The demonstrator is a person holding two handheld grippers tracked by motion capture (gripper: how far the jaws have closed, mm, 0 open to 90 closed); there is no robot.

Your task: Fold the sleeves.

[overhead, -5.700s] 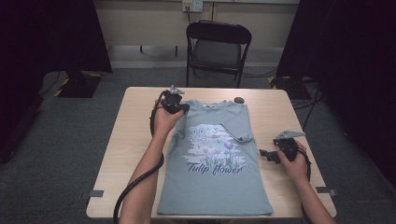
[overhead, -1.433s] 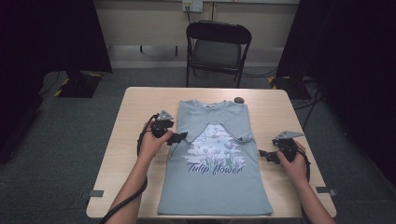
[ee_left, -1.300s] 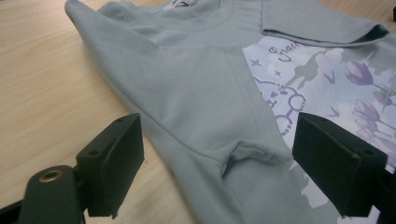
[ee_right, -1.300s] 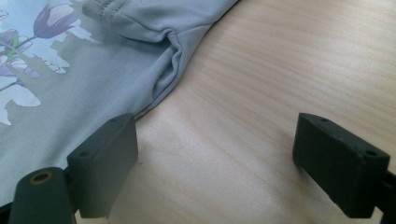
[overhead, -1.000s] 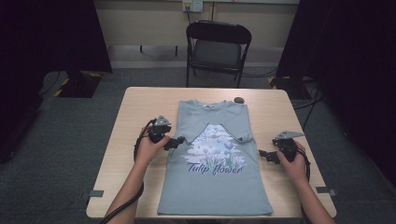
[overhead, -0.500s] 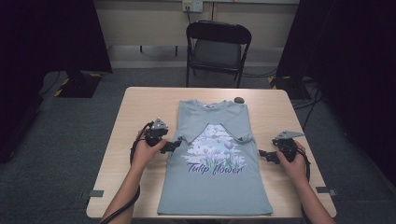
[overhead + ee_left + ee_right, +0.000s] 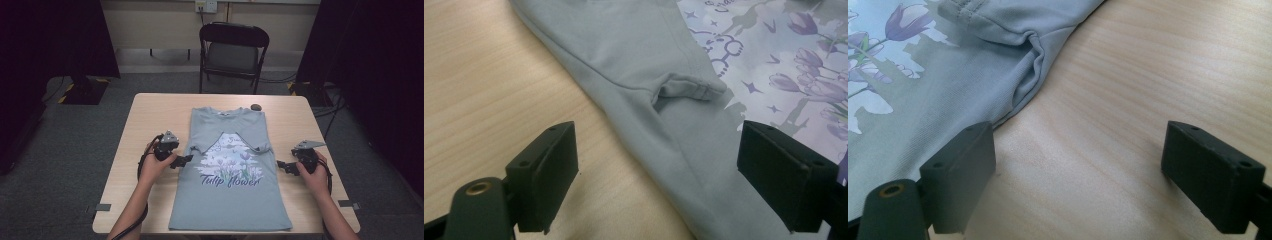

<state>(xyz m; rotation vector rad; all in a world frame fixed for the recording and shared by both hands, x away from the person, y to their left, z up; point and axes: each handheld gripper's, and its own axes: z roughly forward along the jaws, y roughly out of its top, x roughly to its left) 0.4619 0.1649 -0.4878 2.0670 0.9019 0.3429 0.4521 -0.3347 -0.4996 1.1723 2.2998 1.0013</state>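
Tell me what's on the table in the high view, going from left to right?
Left gripper → T-shirt → right gripper

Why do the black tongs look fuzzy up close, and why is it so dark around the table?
Left gripper view and right gripper view: the tongs sit very near the lens, so their edges blur while the t-shirt stays sharper. High view: light falls on the table; the black curtains stay dim.
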